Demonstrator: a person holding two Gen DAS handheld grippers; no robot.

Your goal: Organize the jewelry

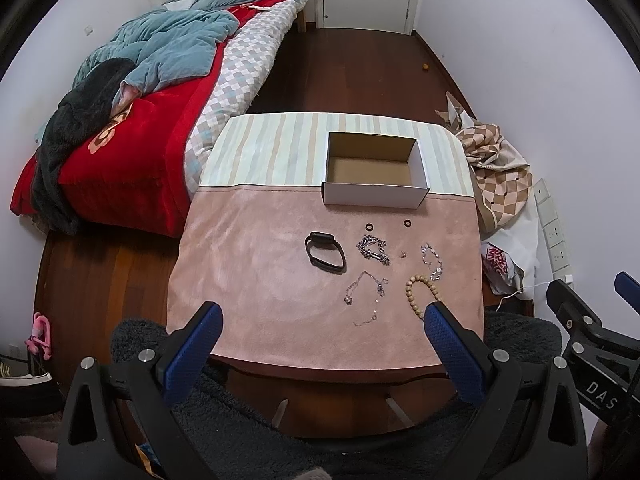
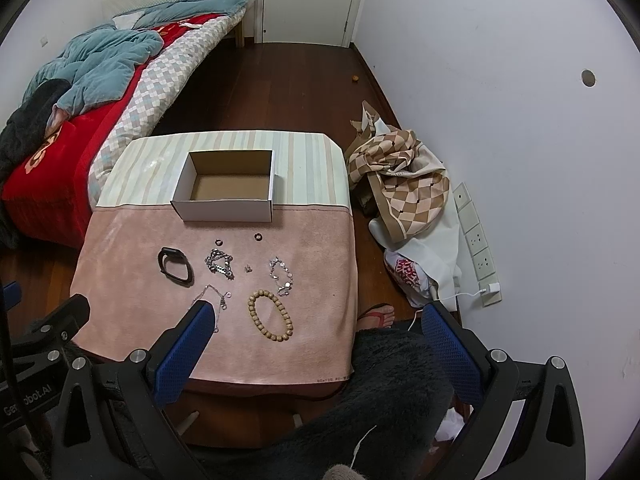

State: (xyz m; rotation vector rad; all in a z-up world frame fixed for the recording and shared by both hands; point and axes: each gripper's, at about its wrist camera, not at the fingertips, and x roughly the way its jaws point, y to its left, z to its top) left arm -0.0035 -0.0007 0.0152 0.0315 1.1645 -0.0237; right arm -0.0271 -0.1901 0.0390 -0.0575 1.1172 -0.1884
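On the pink cloth (image 2: 132, 312) covering the small table, the jewelry lies loose, near of an open white box (image 2: 228, 192) that sits at the seam with the striped cloth (image 1: 272, 148). A black wristband (image 2: 175, 267) is farthest left, a chunky silver chain (image 2: 219, 264) right of it, and a beaded silver bracelet (image 2: 281, 276) farther right. Between those two sits what looks like a tiny earring (image 2: 248, 268), too small to tell. Two dark rings (image 1: 370, 226) (image 1: 407, 223) lie nearest the box. A thin necklace (image 1: 366, 296) and a wooden bead bracelet (image 2: 271, 317) lie nearest the viewer. The left gripper (image 1: 322, 312) and the right gripper (image 2: 316, 314) both hover above the near edge, fingers spread wide and holding nothing.
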